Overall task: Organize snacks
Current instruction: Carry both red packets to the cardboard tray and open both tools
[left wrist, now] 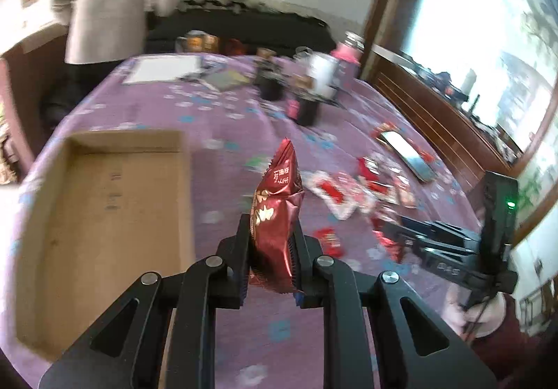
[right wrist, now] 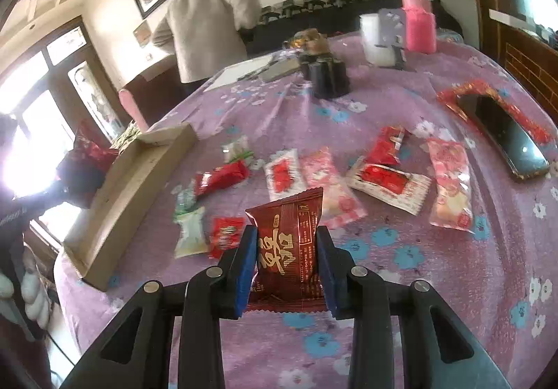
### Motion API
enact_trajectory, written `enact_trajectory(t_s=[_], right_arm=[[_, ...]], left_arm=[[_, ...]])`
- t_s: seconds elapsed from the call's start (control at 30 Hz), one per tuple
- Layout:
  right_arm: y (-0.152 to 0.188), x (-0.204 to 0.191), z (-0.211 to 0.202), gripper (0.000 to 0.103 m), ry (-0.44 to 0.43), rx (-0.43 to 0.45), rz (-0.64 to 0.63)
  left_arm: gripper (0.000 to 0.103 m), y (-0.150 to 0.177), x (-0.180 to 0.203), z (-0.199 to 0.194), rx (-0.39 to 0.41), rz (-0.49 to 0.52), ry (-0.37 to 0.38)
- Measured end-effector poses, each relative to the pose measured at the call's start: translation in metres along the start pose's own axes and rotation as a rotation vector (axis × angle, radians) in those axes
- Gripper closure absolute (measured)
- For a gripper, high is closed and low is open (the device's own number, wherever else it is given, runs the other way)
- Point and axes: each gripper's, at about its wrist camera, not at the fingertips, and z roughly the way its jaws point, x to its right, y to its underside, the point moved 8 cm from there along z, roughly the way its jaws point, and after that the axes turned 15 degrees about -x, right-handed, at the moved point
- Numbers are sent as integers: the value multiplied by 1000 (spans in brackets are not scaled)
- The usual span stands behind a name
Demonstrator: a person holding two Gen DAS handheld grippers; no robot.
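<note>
My left gripper (left wrist: pixel 270 232) is shut on a dark red snack packet (left wrist: pixel 277 214) and holds it upright above the purple flowered tablecloth (left wrist: pixel 223 131), just right of an open cardboard box (left wrist: pixel 104 214). My right gripper (right wrist: pixel 286 239) is shut on another dark red packet with gold characters (right wrist: pixel 289 249), held above the cloth. Several loose red, pink and white snack packets (right wrist: pixel 387 179) lie on the cloth beyond it. The cardboard box also shows in the right wrist view (right wrist: pixel 132 186) at the left. The right gripper shows in the left wrist view (left wrist: pixel 453 249) at the right.
A phone on a red wrapper (right wrist: pixel 502 134) lies at the right. Black cups (right wrist: pixel 327 75), a white container (right wrist: pixel 376 40) and a pink bottle (right wrist: pixel 418 22) stand at the far side. A person in a beige top (right wrist: pixel 209 26) stands beyond the table.
</note>
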Motion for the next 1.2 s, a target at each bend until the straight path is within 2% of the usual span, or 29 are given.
enact_trajectory(t_s=[0.1,0.23,0.33,0.43,0.53,0.73,1.0,1.07,1.17,1.2], right_arm=[[-5,-31,-8,69,-24,-11,-54],[-37,-90,-24,69,-113,-15,-129],[-66,-144,-26,69,-192,-32,-181],[-94,-192,3,70,-231,-91,-196],[-110,-219,52,70,-209,-162,-188],[-126,-233,129,70,-78,-232,-175],[-129,-229,166,69,-8,-238,-164],[-131,-230,171,69,-8,-238,-162],[-134,-231,174,67,-25,-236,-153],[-136,-229,173,67,-23,-228,-146]], left_arm=[[87,3,-34,-18,19,-46,-45],[87,-2,-80,-34,15,-94,-84],[87,-14,-113,-30,3,-136,-103],[87,-23,-148,-10,-35,-204,-87],[87,-31,-171,15,-66,-265,-49],[87,-38,-197,55,-109,-328,-15],[83,-39,-214,79,-135,-377,-28],[66,-41,-218,80,-135,-392,-44],[57,-42,-223,75,-123,-405,-74],[57,-42,-223,72,-115,-407,-71]])
